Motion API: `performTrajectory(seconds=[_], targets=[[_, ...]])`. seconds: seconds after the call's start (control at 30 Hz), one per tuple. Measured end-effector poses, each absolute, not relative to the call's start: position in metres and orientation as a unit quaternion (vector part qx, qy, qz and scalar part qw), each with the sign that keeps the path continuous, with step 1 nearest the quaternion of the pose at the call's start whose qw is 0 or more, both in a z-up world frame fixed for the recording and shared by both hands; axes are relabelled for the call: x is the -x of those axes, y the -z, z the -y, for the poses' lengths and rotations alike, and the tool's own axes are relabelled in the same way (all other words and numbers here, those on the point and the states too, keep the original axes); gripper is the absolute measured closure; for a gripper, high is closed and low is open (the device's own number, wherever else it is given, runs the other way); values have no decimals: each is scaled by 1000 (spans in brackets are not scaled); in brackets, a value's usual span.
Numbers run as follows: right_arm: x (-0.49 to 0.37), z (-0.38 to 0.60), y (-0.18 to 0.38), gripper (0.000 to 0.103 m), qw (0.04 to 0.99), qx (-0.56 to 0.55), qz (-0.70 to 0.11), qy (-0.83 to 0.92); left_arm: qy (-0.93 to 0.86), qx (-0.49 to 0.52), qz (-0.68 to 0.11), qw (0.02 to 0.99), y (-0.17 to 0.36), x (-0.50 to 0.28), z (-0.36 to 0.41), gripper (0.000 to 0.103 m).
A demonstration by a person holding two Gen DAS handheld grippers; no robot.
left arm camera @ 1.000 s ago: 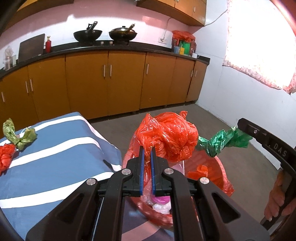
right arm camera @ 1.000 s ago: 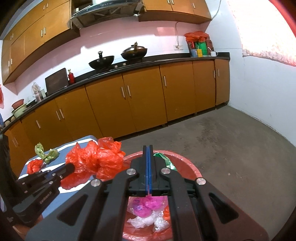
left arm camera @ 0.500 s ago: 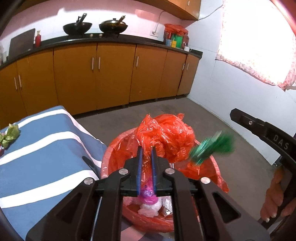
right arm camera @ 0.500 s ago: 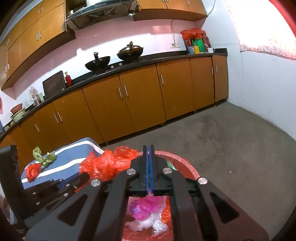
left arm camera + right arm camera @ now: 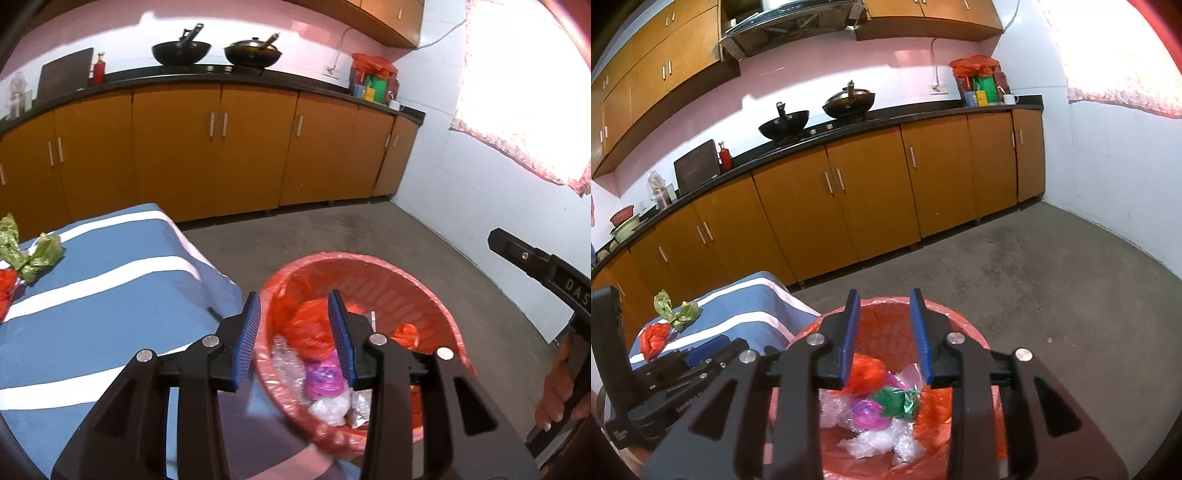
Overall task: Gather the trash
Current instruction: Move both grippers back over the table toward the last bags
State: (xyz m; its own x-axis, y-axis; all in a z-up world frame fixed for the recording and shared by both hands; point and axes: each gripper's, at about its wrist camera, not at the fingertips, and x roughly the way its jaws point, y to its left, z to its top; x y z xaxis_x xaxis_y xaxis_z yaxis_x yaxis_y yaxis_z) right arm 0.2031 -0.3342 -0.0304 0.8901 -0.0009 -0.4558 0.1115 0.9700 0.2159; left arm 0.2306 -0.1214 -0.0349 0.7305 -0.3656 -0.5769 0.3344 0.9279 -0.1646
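Note:
A round red bin (image 5: 388,275) lined with red plastic stands on the floor beside the table; it also shows in the right wrist view (image 5: 964,325). Inside lie a red bag (image 5: 310,328) (image 5: 866,371), a green bag (image 5: 895,402), a pink wrapper (image 5: 325,376) and clear plastic. My left gripper (image 5: 294,334) is open and empty over the bin's left rim. My right gripper (image 5: 882,328) is open and empty above the bin. A green wad (image 5: 37,254) (image 5: 677,314) and a red wad (image 5: 653,338) lie on the blue-and-white striped cloth (image 5: 92,295).
Orange kitchen cabinets (image 5: 221,147) with a black counter line the far wall, with two woks (image 5: 816,118) on the stove. Grey floor (image 5: 1052,295) lies right of the bin, bounded by a white wall (image 5: 461,192).
Both grippers have opened. The red bag dropped from my left gripper and the green bag from my right gripper into the bin.

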Motion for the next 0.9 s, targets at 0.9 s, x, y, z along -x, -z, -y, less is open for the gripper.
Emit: performTrajectory(seconds=[0.9], targets=[[-276, 99, 43, 63, 944, -75, -278, -159, -127, 50, -299, 945, 48, -221, -176, 45]])
